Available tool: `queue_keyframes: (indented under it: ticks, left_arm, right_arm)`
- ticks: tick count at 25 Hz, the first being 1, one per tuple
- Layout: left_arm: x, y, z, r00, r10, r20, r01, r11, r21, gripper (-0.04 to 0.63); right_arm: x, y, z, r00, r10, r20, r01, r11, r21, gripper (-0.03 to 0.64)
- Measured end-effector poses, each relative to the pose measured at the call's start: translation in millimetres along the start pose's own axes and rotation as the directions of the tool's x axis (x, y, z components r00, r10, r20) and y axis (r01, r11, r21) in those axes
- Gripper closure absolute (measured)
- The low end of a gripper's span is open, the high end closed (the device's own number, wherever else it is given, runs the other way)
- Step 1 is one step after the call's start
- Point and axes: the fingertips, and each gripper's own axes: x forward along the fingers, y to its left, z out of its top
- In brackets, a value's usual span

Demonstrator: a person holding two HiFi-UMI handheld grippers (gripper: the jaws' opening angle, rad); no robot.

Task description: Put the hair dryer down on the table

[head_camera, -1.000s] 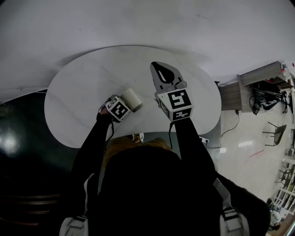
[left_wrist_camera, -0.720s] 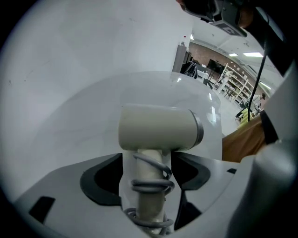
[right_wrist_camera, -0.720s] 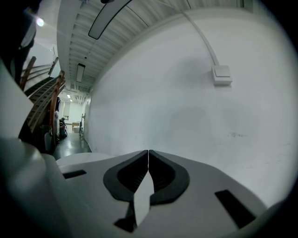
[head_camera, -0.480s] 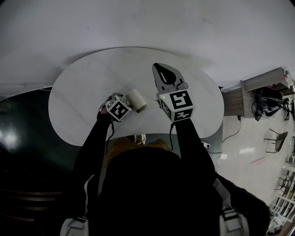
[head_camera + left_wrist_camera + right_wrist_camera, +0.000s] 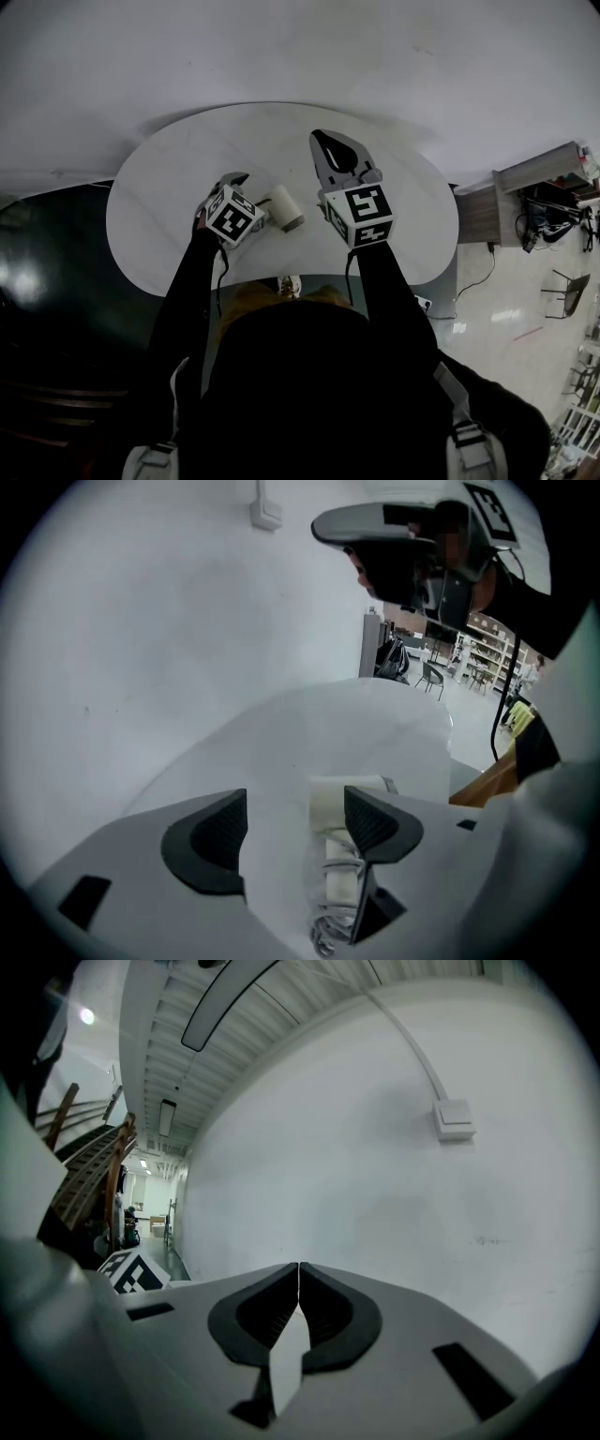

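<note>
Left gripper view: left gripper (image 5: 295,822) gapes wide, empty, the hair dryer (image 5: 330,803) lying on the table (image 5: 356,724) by its right-hand jaw. Right gripper (image 5: 298,1283) is closed on nothing. The dryer looks rigid, slick and roll-prone; its cord-wrapped handle likely grips best.

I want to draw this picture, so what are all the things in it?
Table: one, white, in the middle.
Hair dryer: one, white, lying on the table by the left gripper.
Wall switch: one, white, on the wall.
Cabinet: one, brownish, on the floor at right.
Left gripper: one, grey, jaws apart, hair dryer close to one jaw.
Right gripper: one, grey, jaws together, holding nothing.
</note>
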Motion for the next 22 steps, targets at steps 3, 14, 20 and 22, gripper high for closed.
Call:
queue_keyframes:
  ticks: [3,14,20,22]
  left_arm:
    - [-22,14,24,0.994,0.070,0.084,-0.072,0.997,0.018,0.258]
    - [-124,60,100,0.822,0.364,0.438,-0.347,0.930,-0.122,0.259]
    - [-173,75,116,0.682,0.480,0.552,-0.436,0.872,-0.220,0.259]
    - [-180,75,118,0.653,0.494,0.575,-0.439,0.865,-0.244,0.259]
  right_arm:
    - [-1,1,3,1.000,0.000,0.014,0.000,1.000,0.020,0.589]
    - [4,15,9,0.999,0.024,0.021,-0.024,0.999,0.024,0.589]
    - [3,11,14,0.999,0.000,0.037,-0.002,0.999,0.040,0.589]
    - [4,13,14,0.999,0.002,0.036,-0.003,0.999,0.039,0.589]
